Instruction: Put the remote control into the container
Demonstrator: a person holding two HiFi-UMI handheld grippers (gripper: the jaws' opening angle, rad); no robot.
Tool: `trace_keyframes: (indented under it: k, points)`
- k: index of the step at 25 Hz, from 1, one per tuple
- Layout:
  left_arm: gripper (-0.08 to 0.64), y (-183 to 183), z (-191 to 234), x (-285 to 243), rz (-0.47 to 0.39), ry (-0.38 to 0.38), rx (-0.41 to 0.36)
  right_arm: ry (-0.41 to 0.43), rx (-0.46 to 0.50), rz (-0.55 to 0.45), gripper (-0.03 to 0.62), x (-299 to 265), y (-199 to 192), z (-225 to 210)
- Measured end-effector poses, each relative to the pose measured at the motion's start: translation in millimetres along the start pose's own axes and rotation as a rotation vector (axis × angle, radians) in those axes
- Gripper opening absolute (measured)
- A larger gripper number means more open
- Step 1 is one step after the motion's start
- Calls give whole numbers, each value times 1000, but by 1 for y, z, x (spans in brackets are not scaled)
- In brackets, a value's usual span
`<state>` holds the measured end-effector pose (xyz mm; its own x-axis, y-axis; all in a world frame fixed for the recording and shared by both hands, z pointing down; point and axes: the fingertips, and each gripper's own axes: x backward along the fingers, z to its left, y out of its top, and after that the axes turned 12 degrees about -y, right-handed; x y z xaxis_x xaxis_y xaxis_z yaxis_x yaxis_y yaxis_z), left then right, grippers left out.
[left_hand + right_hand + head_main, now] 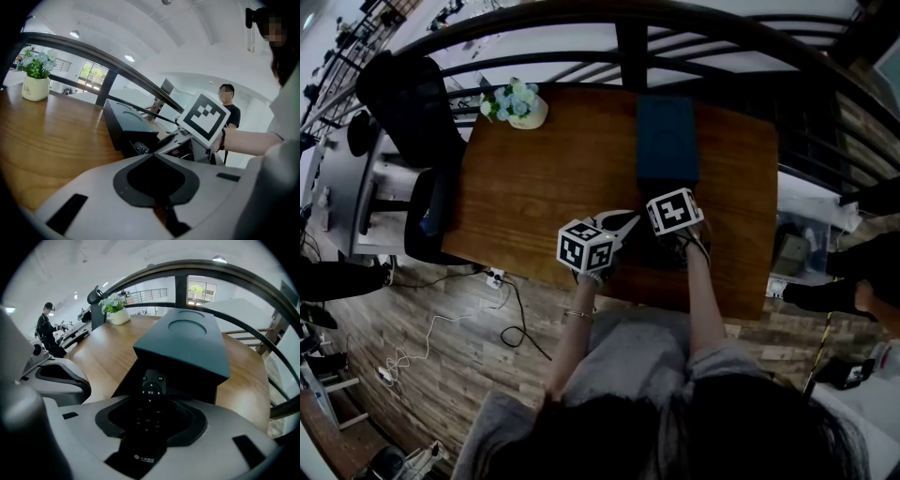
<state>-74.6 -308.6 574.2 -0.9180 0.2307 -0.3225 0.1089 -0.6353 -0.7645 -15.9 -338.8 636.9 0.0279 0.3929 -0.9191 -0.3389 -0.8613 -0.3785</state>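
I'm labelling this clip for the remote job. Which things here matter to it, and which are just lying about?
Belongs to the job:
remote control, held in the right gripper
dark container, just beyond it on the table

Just lying about:
flower pot at the table's far corner
black chair
cables on the floor

A flower pot [523, 106] stands on the wooden table [539, 183].

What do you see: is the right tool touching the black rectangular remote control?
Touching. The right gripper view shows the right tool with jaws shut on the black rectangular remote control, button end pointing at the dark teal box.
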Motion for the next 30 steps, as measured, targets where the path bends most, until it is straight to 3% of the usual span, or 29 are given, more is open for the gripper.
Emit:
trace_keyframes:
  k: [6, 25, 30]
  points:
    - [3, -3, 3, 4, 5, 1, 3, -21, 15, 18, 196, -5, 0, 3]
    - [3, -6, 0, 7, 17, -1, -1, 30, 53, 42, 196, -15, -3, 18]
    - [3, -4, -1, 7, 19, -5, -7, 28, 11, 28, 208, -9, 2, 11]
